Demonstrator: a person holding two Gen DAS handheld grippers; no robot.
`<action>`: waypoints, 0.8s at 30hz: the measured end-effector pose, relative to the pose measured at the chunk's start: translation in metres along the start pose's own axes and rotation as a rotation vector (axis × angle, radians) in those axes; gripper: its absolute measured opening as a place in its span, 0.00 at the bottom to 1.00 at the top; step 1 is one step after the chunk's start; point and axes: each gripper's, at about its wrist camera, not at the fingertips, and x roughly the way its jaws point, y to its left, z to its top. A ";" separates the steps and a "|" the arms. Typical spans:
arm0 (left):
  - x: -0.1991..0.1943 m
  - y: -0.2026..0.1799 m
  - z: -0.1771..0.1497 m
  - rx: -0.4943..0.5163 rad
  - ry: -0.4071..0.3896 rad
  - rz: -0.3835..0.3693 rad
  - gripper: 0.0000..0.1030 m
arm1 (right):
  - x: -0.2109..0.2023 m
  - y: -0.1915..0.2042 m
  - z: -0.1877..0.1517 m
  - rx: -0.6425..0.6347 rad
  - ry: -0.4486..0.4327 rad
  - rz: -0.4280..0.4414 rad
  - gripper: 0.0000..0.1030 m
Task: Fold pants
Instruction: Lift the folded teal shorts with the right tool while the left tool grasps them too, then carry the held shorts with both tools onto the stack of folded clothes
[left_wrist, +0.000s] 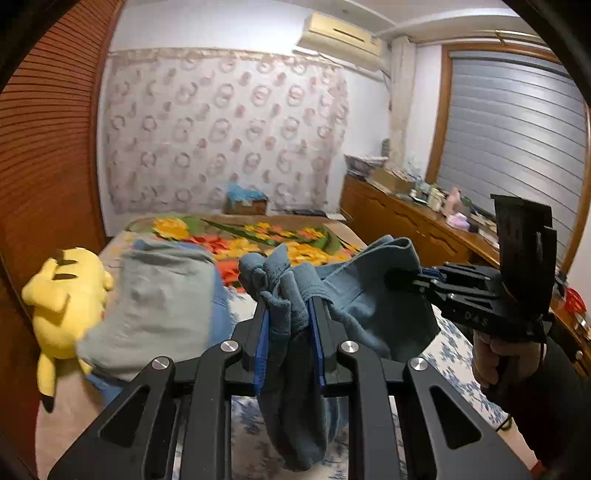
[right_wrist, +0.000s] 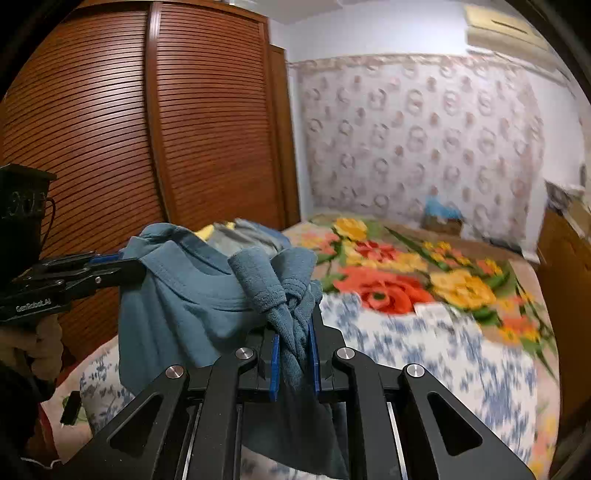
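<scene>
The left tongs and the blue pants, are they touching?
Touching. In the left wrist view the left tongs pinch a bunched fold of the blue pants between the blue pads.

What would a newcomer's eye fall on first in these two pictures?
The blue pants hang in the middle, bunched and clamped in both the left gripper and right gripper. Behind lies a bright flowered blanket on the bed, and a yellow plush toy at its left edge.
</scene>
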 end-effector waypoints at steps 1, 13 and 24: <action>-0.001 0.006 0.003 -0.005 -0.008 0.017 0.21 | 0.006 0.000 0.007 -0.012 -0.007 0.011 0.12; 0.012 0.069 0.020 -0.076 -0.025 0.179 0.21 | 0.095 -0.015 0.058 -0.123 -0.051 0.118 0.12; 0.023 0.098 0.004 -0.148 -0.028 0.240 0.21 | 0.181 -0.020 0.089 -0.228 -0.016 0.172 0.12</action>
